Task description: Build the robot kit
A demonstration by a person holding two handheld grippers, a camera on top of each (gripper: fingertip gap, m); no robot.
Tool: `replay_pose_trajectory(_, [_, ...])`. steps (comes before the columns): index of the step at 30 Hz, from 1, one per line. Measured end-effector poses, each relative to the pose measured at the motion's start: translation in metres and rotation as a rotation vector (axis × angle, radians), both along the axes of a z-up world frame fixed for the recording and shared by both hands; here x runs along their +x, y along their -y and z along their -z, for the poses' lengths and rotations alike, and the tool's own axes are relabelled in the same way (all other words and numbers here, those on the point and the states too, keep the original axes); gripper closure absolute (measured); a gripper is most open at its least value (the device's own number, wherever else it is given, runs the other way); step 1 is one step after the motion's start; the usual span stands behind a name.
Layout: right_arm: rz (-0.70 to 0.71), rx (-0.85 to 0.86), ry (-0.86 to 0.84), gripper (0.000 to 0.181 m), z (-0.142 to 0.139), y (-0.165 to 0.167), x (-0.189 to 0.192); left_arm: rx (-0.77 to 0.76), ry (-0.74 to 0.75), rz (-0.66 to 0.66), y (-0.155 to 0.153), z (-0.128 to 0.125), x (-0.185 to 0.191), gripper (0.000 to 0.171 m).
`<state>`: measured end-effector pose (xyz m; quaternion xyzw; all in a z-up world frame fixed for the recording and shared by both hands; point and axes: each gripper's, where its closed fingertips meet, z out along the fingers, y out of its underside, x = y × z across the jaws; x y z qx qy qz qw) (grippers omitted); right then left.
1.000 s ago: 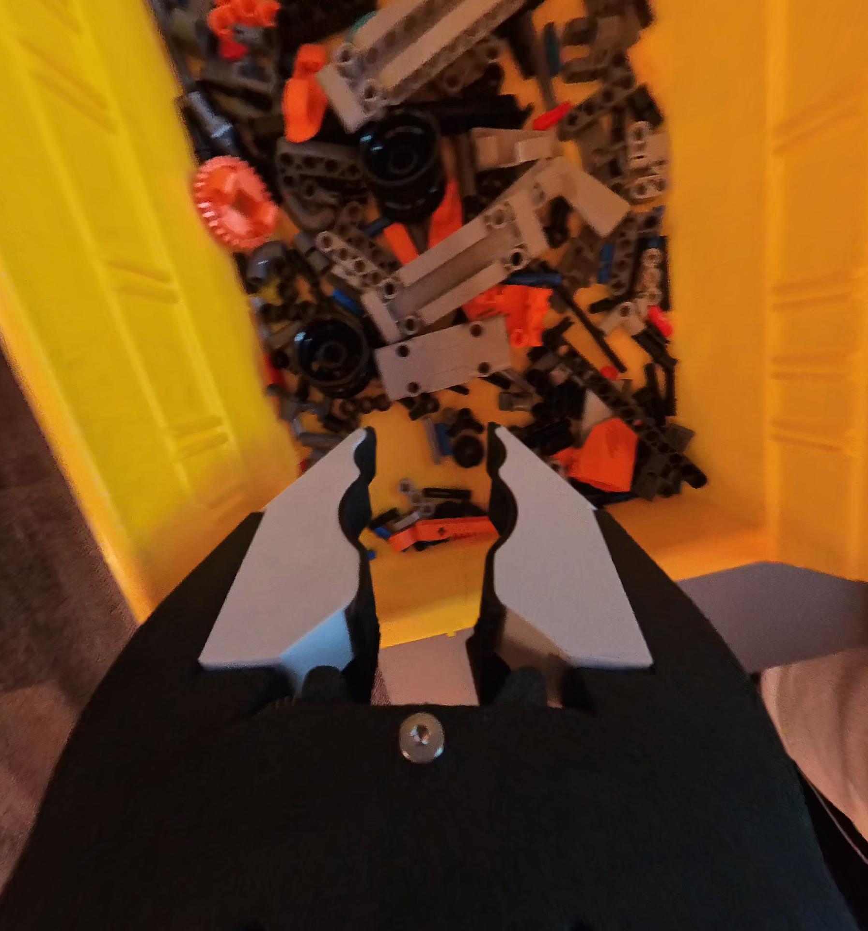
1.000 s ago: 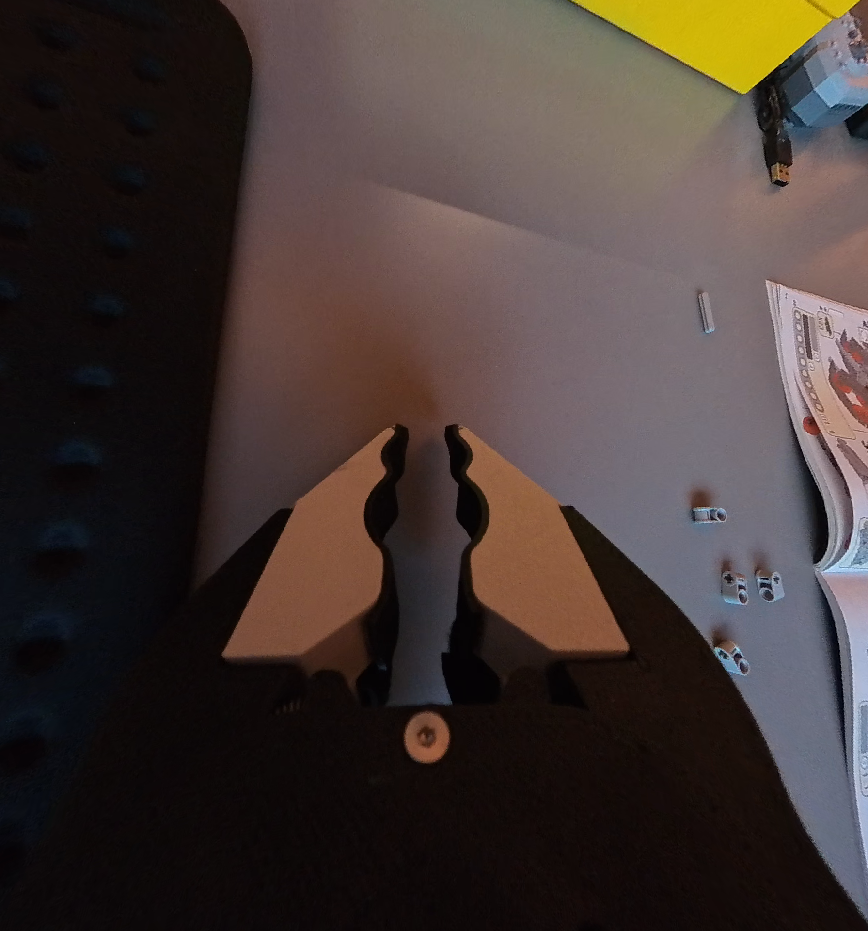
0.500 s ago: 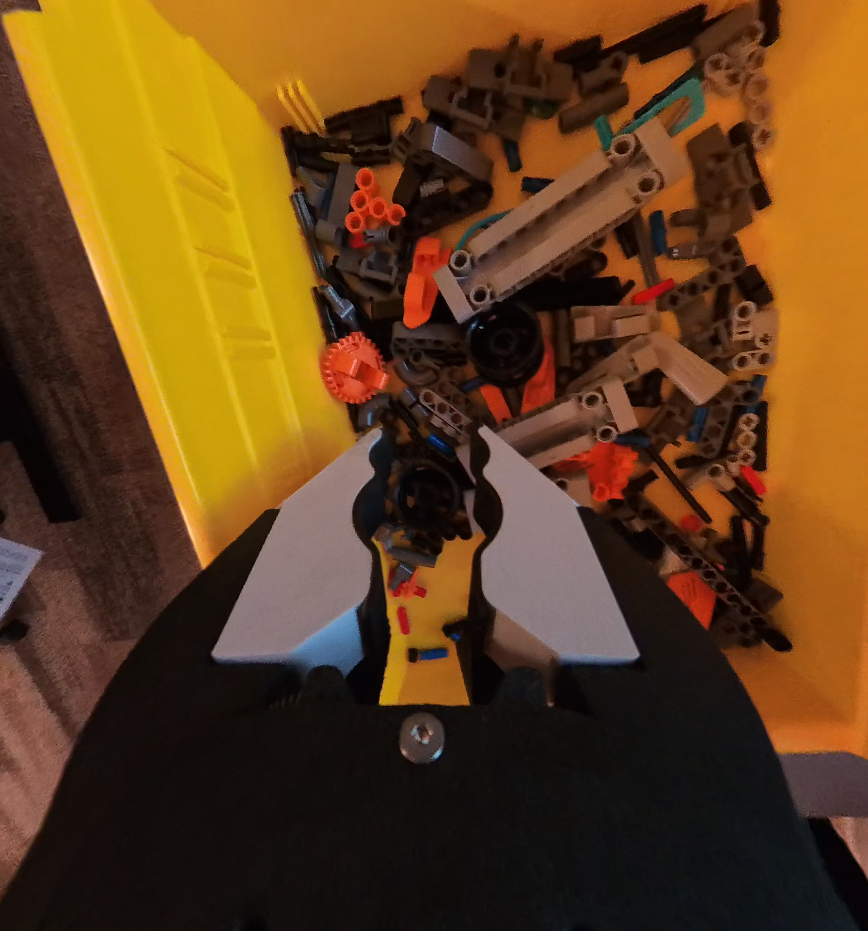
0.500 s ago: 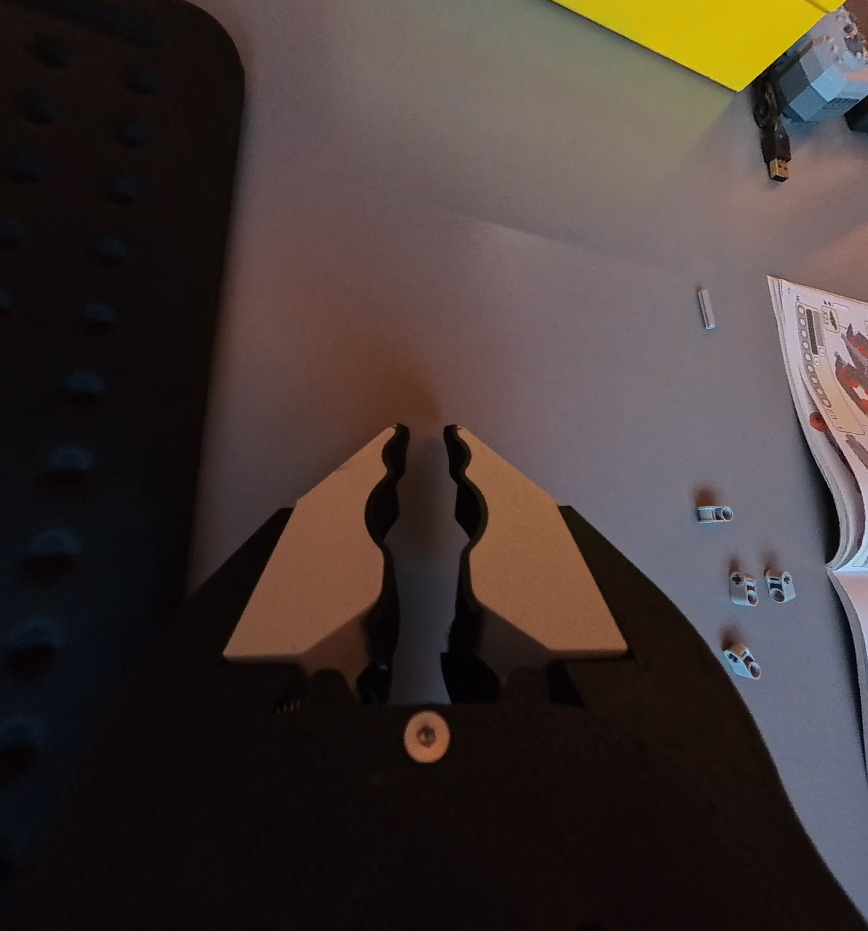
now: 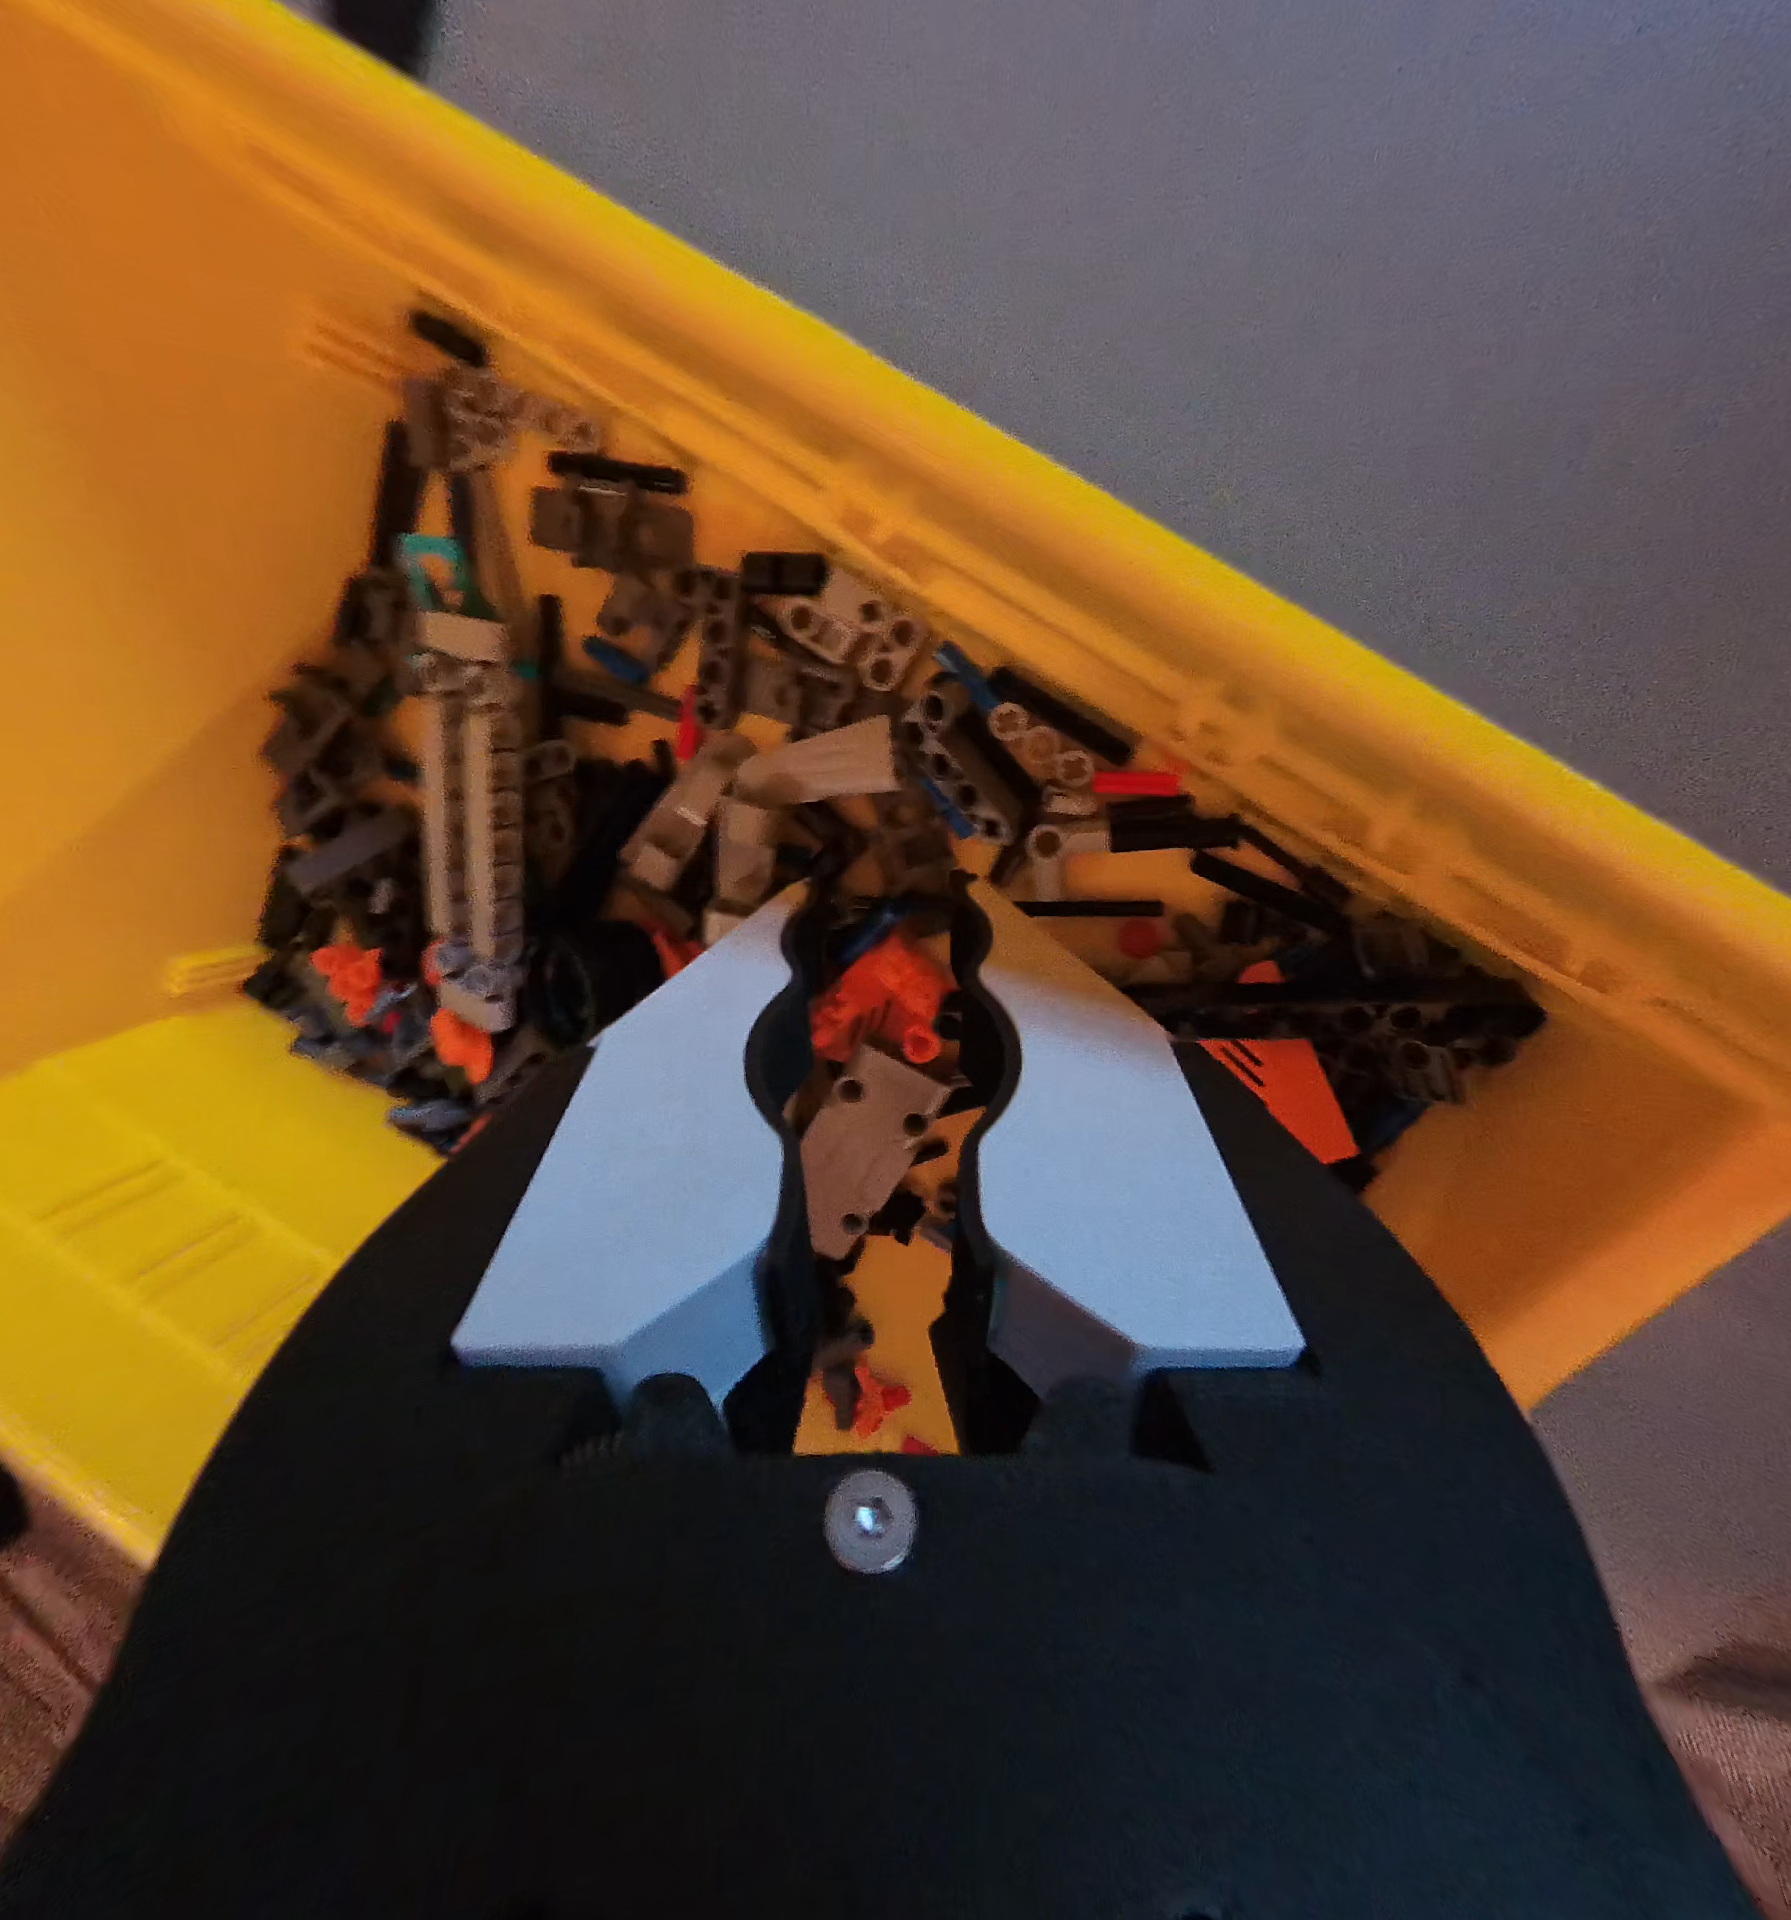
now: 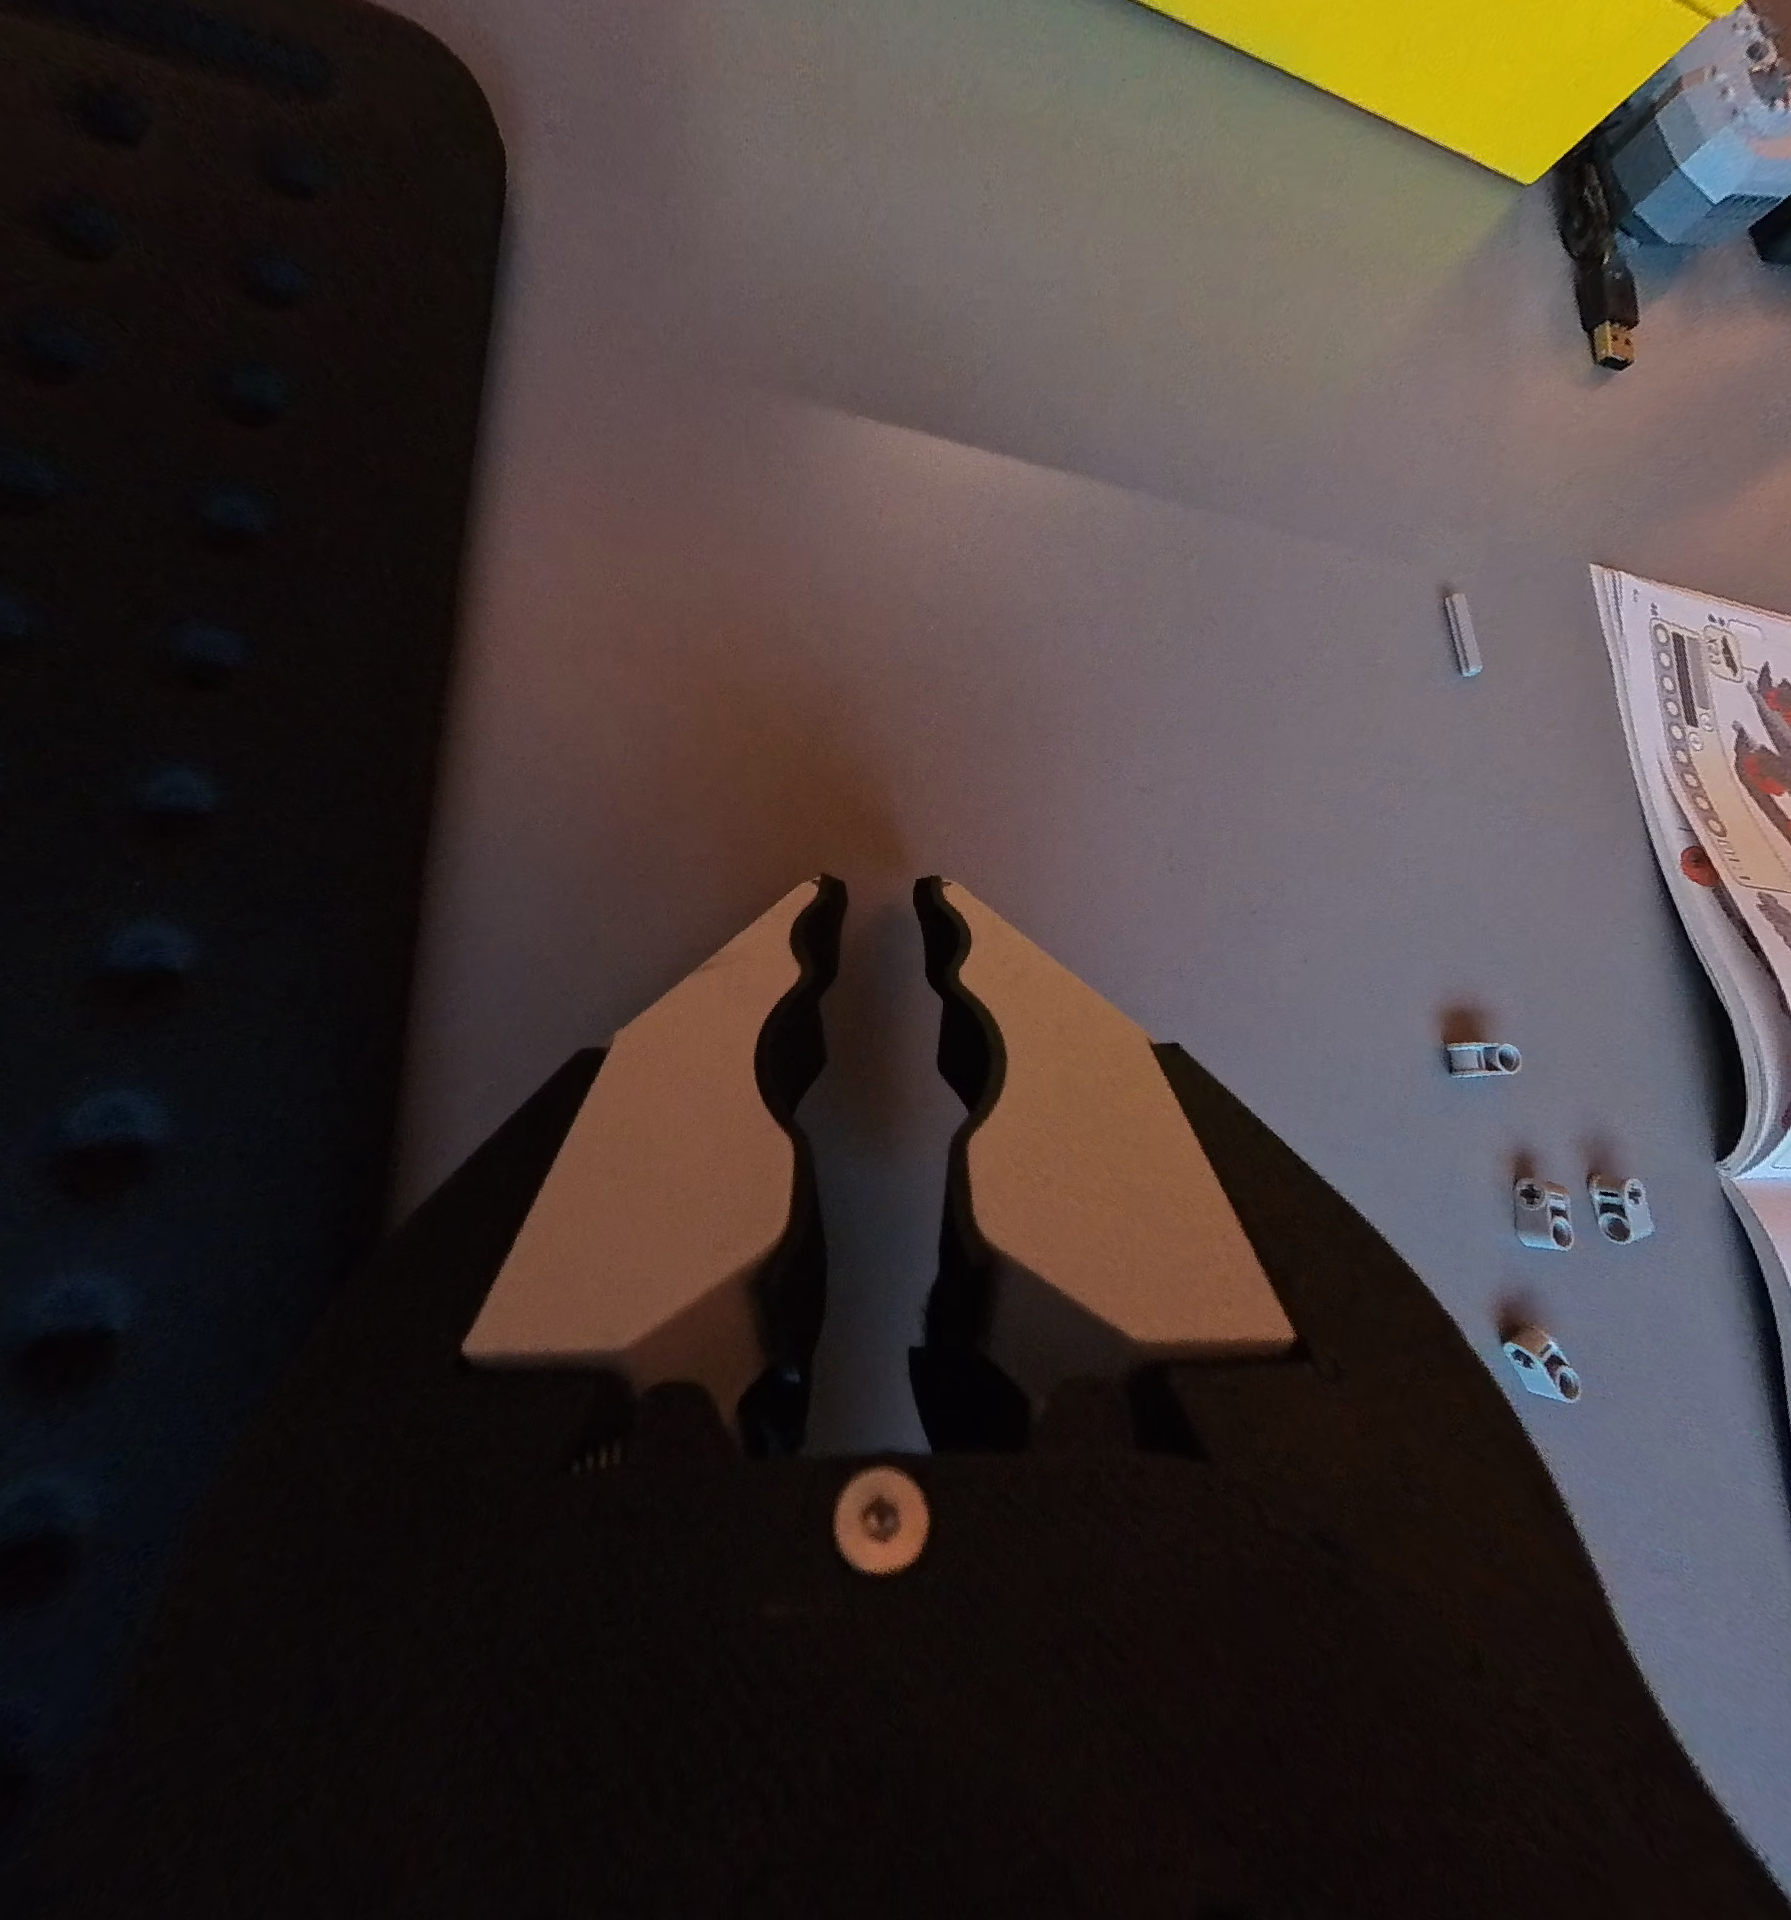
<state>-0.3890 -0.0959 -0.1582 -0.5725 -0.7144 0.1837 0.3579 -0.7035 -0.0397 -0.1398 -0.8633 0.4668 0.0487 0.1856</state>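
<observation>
Two sets of tongs, one busy and one idle. Left tongs [image 5: 886,899] low inside the yellow bin [image 5: 1286,665], tips down among the heap of loose building pieces [image 5: 766,748], jaws parted part-way with a plain gap between them. Framed in that gap: a flat grey panel with holes [image 5: 865,1143] and, just beyond it, an orange piece [image 5: 875,992]. Cannot tell whether the panel is pinched between the jaws or merely lies beneath them. Half a second ago, a black wheel in that same gap; now panel and orange piece instead, so a swing to the right across the heap, with the gap a little narrower than a second ago. Bin now seen slantwise and blurred, its far rim cutting across the view, grey bench [image 5: 1390,312] beyond it. Long grey beam [image 5: 470,821] well off to the left of the tips, orange wedge [image 5: 1286,1091] off to the right. Right tongs [image 6: 880,883] much as they were a second ago: low over the bare bench [image 6: 1078,520], jaws only narrowly apart, nothing between them. Black studded mat [image 6: 195,623] close on their left. Off to the right, apart from the tips, four small grey connectors [image 6: 1540,1210] and a short grey rod [image 6: 1462,634], then an open instruction booklet [image 6: 1722,831]. Farther up, a corner of the bin, a grey block [image 6: 1691,177] and a cable plug [image 6: 1613,343]
</observation>
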Motion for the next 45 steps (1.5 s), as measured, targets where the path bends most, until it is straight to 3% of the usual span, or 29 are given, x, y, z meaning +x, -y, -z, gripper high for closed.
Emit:
replay_pose_trajectory(4, [0.003,-0.007,-0.002,0.165,0.0,0.0,0.0,-0.063,-0.09,0.044,0.003,0.015,-0.007,0.153])
replay_pose_trajectory(15, [0.001,0.007,0.003,0.166,-0.001,0.0,0.001,-0.001,-0.184,0.06,0.003,0.021,-0.02,0.166])
replay_pose_trajectory(20, [0.002,0.006,0.005,0.166,-0.001,0.0,0.001,0.046,-0.132,0.021,-0.001,0.004,-0.021,0.169])
replay_pose_trajectory(25, [0.001,0.013,0.008,0.166,-0.001,0.0,0.001,0.126,0.164,-0.104,-0.01,-0.044,-0.007,0.169])
replay_pose_trajectory(28, [0.0,0.024,0.014,0.166,-0.001,0.0,0.001,0.11,0.489,-0.244,-0.02,-0.077,0.005,0.169])
replay_pose_trajectory(31, [-0.006,0.047,0.024,0.167,-0.001,0.001,0.001,-0.013,0.937,-0.274,-0.021,-0.116,0.034,0.169])
replay_pose_trajectory(34, [-0.012,0.074,0.035,0.168,-0.001,0.002,0.002,-0.088,1.153,-0.272,-0.024,-0.133,0.042,0.169])
replay_pose_trajectory(39, [-0.018,0.1,0.046,0.169,-0.001,0.002,0.002,-0.102,1.108,-0.239,-0.029,-0.134,0.06,0.169])
replay_pose_trajectory(45, [-0.017,0.079,0.04,0.17,0.0,0.002,0.002,-0.086,0.754,-0.13,-0.047,-0.127,0.112,0.169])
